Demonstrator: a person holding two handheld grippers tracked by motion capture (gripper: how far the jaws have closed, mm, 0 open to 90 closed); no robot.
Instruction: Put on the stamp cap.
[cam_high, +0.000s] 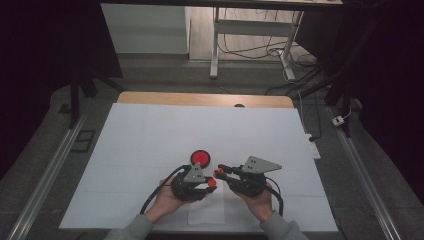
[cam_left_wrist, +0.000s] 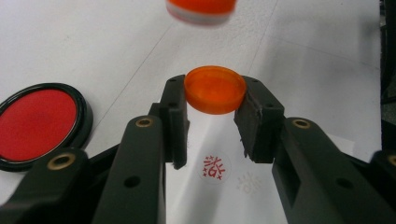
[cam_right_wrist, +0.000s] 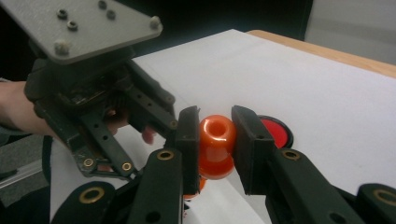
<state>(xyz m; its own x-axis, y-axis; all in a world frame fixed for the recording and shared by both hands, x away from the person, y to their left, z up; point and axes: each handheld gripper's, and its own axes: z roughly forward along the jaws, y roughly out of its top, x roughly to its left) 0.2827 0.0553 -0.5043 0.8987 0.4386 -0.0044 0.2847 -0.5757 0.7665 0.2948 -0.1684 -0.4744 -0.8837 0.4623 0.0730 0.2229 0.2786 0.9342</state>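
Left gripper view is showing the orange cap (cam_left_wrist: 215, 89) being pinched by its rim between the left gripper (cam_left_wrist: 212, 123)'s two pads, above the white sheet (cam_left_wrist: 322, 60) near the table's near edge. The orange stamp body (cam_right_wrist: 216, 144) is sitting clamped in the right gripper (cam_right_wrist: 215, 140), just beside the cap. A red ink pad (cam_left_wrist: 36, 123) is lying close by on the sheet, and a small red stamped mark (cam_left_wrist: 214, 167) is showing below the cap. The risk, I judge, is that the shallow rim hold is giving way and the cap is dropping, or that the inked face is smearing the sheet if the two pieces meet off-axis.
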